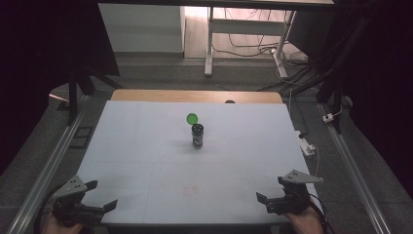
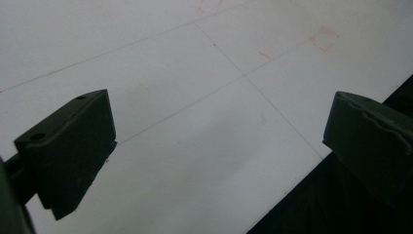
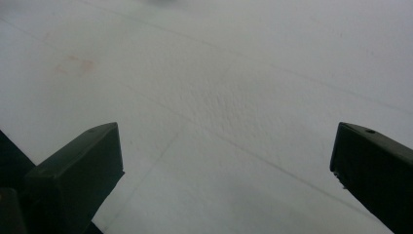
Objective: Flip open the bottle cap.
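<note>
A small dark jar (image 1: 197, 136) stands upright near the middle of the white table (image 1: 146, 161), with its round green lid (image 1: 192, 118) flipped open behind it. My left gripper (image 1: 101, 195) rests at the table's front left corner, open and holding nothing. My right gripper (image 1: 272, 188) sits at the front right, also open and empty. In the left gripper view the gripper (image 2: 219, 131) has its jaws wide apart over bare white table. In the right gripper view the gripper (image 3: 226, 161) likewise stands wide open above the table surface.
A wooden strip (image 1: 195, 95) edges the table's far side. A white power strip (image 1: 307, 146) with a cable lies off the right edge. Metal rails (image 1: 53, 156) run along both sides. A white desk frame (image 1: 243, 29) with cables stands beyond.
</note>
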Demonstrator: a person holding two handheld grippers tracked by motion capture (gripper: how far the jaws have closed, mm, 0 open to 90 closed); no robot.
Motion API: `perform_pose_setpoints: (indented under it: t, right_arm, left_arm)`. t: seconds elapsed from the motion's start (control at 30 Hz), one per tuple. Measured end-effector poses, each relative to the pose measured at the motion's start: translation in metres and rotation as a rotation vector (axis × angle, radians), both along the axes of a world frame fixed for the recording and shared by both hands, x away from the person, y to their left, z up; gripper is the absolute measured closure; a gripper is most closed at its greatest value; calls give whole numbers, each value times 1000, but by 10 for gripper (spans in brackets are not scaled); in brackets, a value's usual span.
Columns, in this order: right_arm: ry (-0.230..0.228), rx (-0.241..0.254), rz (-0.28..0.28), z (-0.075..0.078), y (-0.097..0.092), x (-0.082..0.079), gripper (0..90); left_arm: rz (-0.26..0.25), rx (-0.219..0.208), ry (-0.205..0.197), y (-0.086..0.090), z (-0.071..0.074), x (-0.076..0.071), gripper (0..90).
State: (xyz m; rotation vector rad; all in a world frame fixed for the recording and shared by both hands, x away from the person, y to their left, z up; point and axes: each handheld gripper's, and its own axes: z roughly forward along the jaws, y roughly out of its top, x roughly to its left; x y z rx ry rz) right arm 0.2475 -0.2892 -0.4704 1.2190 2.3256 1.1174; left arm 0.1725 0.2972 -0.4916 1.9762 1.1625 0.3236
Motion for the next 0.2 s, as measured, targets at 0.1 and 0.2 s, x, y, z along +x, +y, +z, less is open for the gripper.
perform_pose_setpoints:
  t: [0.1, 0.2]
  right_arm:
    - [10, 5, -13, -1, -2, -1, 0]
    - [21, -5, -11, -2, -2, 1, 0]
  left_arm:
    - [1, 3, 14, 0, -1, 1, 0]
    - [-5, 9, 18, -1, -1, 2, 0]
